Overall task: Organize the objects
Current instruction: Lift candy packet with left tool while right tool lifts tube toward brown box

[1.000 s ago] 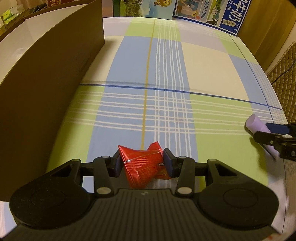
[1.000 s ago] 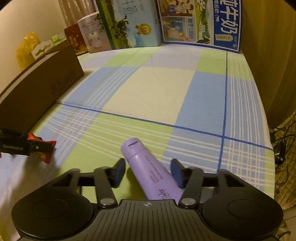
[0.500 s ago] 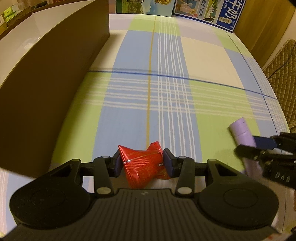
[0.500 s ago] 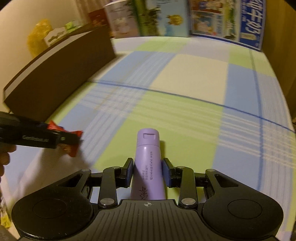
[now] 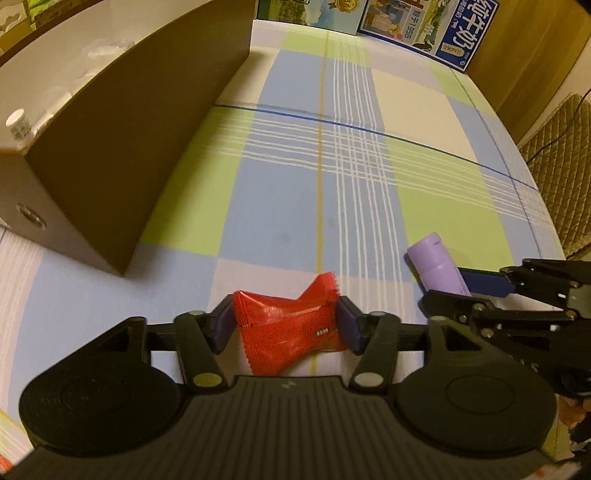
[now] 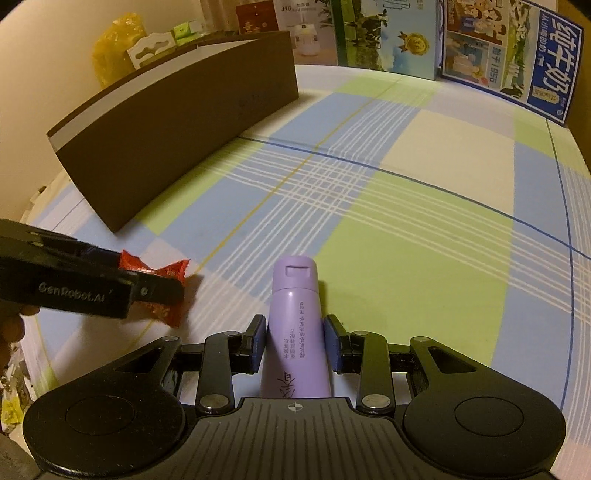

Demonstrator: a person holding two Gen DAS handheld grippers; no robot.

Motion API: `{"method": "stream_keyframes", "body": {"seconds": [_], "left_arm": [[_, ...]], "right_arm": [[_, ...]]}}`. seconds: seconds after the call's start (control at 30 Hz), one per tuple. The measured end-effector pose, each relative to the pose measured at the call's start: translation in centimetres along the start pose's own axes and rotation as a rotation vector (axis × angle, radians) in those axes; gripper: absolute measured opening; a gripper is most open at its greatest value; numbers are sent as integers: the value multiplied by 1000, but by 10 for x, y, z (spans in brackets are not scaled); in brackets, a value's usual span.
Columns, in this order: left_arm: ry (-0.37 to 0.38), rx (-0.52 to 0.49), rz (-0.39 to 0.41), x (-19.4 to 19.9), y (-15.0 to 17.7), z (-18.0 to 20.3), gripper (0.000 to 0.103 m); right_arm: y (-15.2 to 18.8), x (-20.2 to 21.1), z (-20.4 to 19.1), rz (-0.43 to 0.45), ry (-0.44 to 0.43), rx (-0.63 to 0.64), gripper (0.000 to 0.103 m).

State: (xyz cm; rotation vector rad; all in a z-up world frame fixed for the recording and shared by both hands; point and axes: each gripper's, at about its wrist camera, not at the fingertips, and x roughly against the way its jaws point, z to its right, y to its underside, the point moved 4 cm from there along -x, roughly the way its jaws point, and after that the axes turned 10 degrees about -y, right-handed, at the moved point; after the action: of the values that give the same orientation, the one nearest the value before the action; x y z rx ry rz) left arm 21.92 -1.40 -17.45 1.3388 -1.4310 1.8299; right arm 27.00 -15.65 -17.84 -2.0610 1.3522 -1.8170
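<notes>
My left gripper (image 5: pixel 284 325) is shut on a red snack packet (image 5: pixel 288 332) and holds it above the plaid tablecloth. It also shows at the left of the right wrist view (image 6: pixel 155 284). My right gripper (image 6: pixel 295 343) is shut on a purple tube (image 6: pixel 295 325), cap pointing forward. The tube (image 5: pixel 436 266) and right gripper (image 5: pixel 498 291) show at the right of the left wrist view. A long brown box (image 5: pixel 122 136) with a white inside stands to the left; it also shows in the right wrist view (image 6: pixel 177 133).
A small white bottle (image 5: pixel 18 125) sits in the brown box. Milk cartons (image 6: pixel 506 55) and other boxes (image 6: pixel 388 33) line the table's far edge. A yellow bag (image 6: pixel 114 48) is behind the brown box. A chair (image 5: pixel 557 162) stands off the right edge.
My right gripper closed on the purple tube and lifted it. Both grippers have risen and pulled back; the brown box's near end and the small bottle have come into view.
</notes>
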Motion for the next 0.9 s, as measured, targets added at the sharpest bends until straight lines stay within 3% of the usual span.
{"method": "stream_keyframes", "body": {"seconds": [0.13,0.43,0.47,0.9], "left_arm": [[-2,-6,3,3,5,0,56],[3,-25,18,7,11,4,39],[-2,-30,20,8,12,4,33],[17,-15,7,12,15,2,28]], "right_arm": [[2,2,-2,0,6,1,31],[3,2,-4,1,13,3,31],[3,2,-4,2,14,3,31],[4,0,-7,-11,32,14,31]]}}
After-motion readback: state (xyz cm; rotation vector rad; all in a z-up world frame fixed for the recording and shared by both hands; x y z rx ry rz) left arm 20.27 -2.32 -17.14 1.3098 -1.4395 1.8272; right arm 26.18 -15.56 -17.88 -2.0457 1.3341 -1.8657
